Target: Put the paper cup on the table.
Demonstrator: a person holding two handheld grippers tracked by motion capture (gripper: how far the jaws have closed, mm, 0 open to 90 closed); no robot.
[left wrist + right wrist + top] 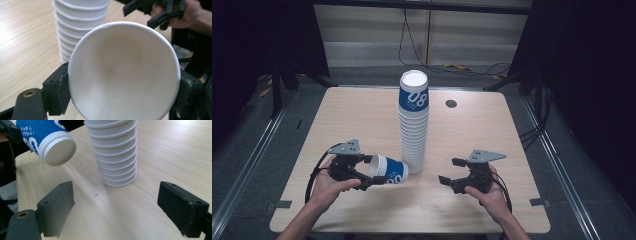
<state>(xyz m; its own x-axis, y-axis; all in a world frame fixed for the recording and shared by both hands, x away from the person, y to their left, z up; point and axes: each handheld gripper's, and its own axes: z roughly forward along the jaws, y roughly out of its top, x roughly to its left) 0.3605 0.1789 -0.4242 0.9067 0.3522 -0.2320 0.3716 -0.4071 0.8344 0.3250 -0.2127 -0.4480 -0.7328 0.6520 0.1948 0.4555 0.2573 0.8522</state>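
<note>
A tall stack of blue-and-white paper cups [414,122] stands upright at the middle of the table; its ribbed white lower part shows as the stack [80,22] and the stack [116,152]. My left gripper [373,172] is shut on a single blue-and-white cup [389,171], held on its side just left of the stack's base. Its open mouth faces the left gripper view as the cup [123,72], jaws pressed on both sides of the rim. My right gripper [448,172] stands open to the right of the stack, nothing between its jaws; the held cup's base [58,151] points toward it.
The wooden table [362,115] has a small round grommet [451,103] at the back right. Cables lie on the floor behind the table. Bare tabletop lies between the right gripper and the stack.
</note>
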